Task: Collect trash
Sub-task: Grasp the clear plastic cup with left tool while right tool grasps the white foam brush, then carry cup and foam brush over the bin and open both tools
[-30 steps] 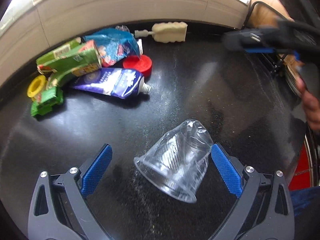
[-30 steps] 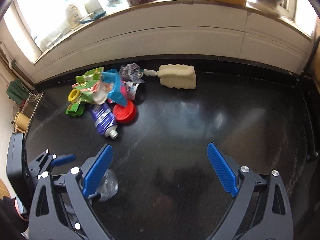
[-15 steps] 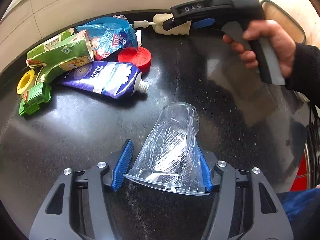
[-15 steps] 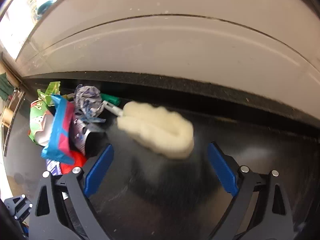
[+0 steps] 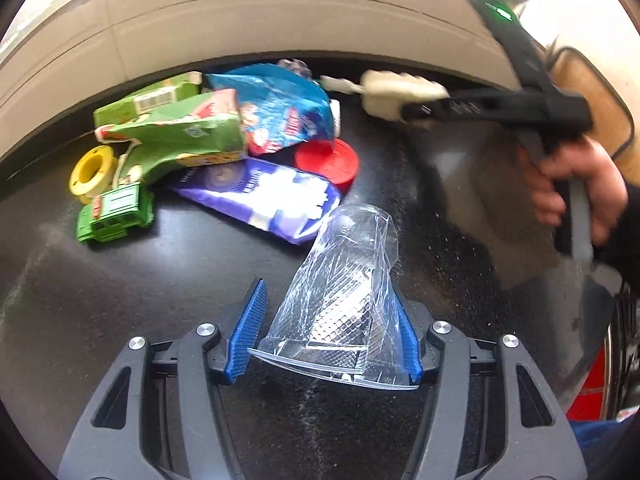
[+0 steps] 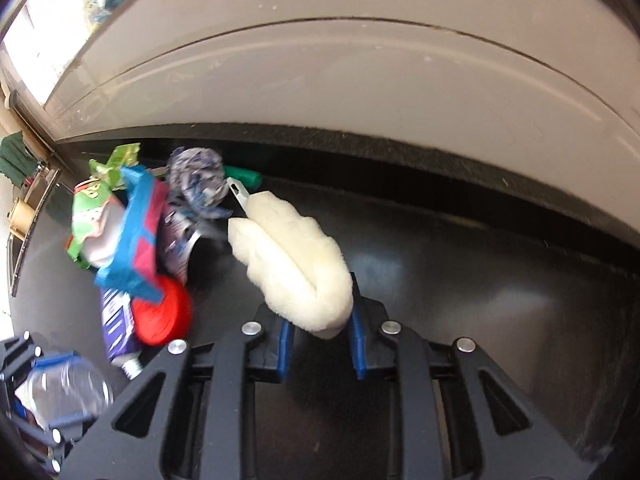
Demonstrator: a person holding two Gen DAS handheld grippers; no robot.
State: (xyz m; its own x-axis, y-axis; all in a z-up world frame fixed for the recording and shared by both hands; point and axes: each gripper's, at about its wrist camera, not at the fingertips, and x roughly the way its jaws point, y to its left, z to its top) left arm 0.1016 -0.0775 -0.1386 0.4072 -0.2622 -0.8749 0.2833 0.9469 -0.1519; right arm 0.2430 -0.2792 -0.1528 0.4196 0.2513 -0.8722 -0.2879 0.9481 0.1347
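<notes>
Two grippers clamped, left gripper on plastic cup, right gripper on sponge

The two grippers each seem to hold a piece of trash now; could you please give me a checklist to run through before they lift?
1. Left gripper shut on the clear plastic cup: ok, cup squashed between the pads.
2. Right gripper shut on the cream sponge brush: ok.
3. Brush handle clear of the crumpled wrapper: cannot tell, the tip lies right beside it.
4. Cup clear of the purple tube: cannot tell, they overlap in view.
5. Trash bin in sight: not ok, none visible.
</notes>
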